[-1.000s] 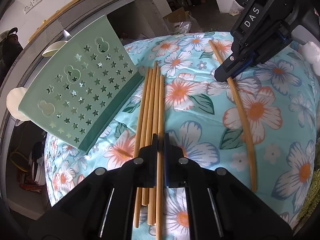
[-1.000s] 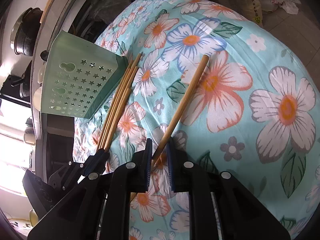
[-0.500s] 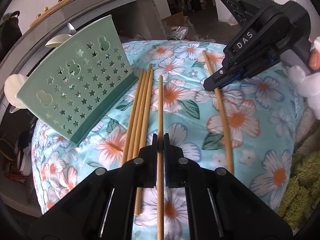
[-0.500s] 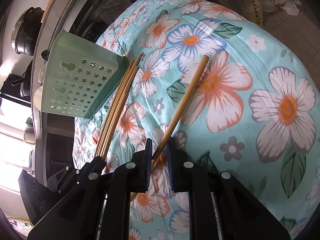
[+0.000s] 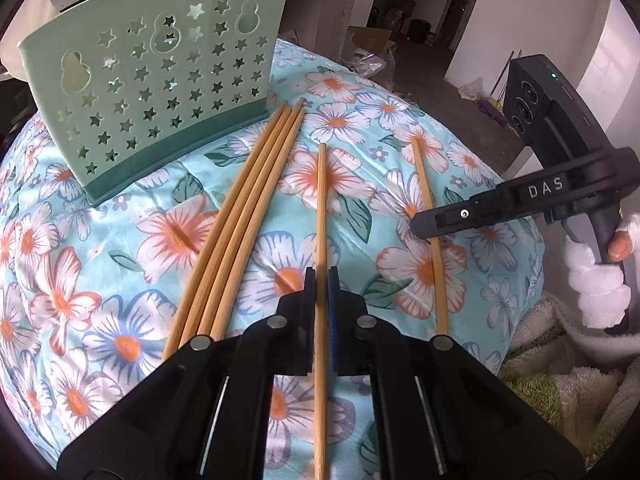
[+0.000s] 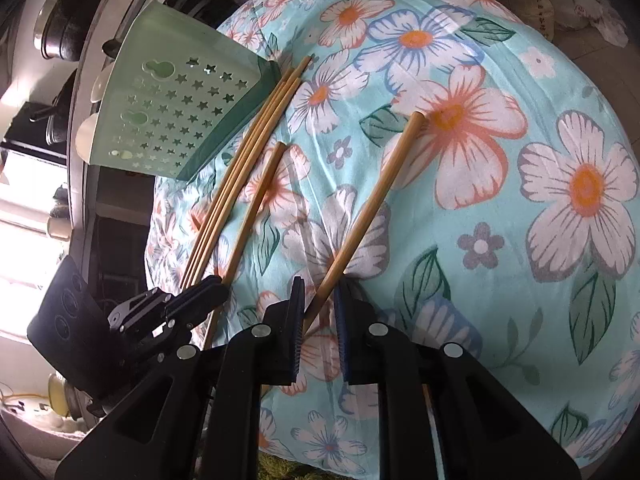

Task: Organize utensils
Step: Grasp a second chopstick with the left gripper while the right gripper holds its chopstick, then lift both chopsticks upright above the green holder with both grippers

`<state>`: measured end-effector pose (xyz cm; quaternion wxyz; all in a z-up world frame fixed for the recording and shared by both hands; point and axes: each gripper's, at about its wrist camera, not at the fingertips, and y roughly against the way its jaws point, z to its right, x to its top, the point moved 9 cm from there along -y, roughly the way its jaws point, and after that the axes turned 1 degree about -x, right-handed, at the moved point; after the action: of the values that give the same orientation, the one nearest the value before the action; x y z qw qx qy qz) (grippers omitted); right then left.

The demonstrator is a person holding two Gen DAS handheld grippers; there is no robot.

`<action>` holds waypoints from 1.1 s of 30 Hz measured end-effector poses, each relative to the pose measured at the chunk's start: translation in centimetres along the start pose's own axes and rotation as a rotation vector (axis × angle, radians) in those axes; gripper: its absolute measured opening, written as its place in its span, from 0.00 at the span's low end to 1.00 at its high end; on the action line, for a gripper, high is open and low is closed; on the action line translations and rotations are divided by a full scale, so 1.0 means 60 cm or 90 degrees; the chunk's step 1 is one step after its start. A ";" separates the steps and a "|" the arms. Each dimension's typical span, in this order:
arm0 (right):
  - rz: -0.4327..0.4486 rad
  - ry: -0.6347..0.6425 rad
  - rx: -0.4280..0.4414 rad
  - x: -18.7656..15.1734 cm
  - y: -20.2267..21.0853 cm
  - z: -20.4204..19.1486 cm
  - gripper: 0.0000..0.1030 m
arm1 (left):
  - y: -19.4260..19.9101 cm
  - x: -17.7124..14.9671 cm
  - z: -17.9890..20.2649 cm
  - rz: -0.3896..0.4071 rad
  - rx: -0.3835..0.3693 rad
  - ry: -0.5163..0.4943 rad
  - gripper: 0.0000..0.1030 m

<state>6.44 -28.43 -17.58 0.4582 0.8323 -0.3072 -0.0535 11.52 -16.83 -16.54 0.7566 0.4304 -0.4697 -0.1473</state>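
Chopstick (image 5: 320, 216) clamped in left tongs (image 5: 321, 280); right tongs (image 6: 319, 292) seemingly grip another chopstick (image 6: 372, 204).

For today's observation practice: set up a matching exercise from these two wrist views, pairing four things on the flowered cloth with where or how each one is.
Things:
1. Green holder
2. Four bundled chopsticks
3. Left gripper
4. Right gripper

States:
A. Closed on the thicker chopstick lying alone
B. Lying side by side, tips by the holder's base
C. Closed on the thin middle chopstick
D. On the cloth's far edge, star holes facing the cameras

Pairs: 1-D, 2-B, 3-C, 4-A
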 end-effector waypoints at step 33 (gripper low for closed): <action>0.055 -0.148 0.035 0.106 0.002 0.063 0.11 | -0.122 0.127 -0.003 -0.096 -0.034 0.036 0.12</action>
<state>10.12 -34.81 -18.40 0.3983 0.8190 -0.3949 -0.1212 16.90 -25.80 -17.89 0.7677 0.4478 -0.4105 -0.2041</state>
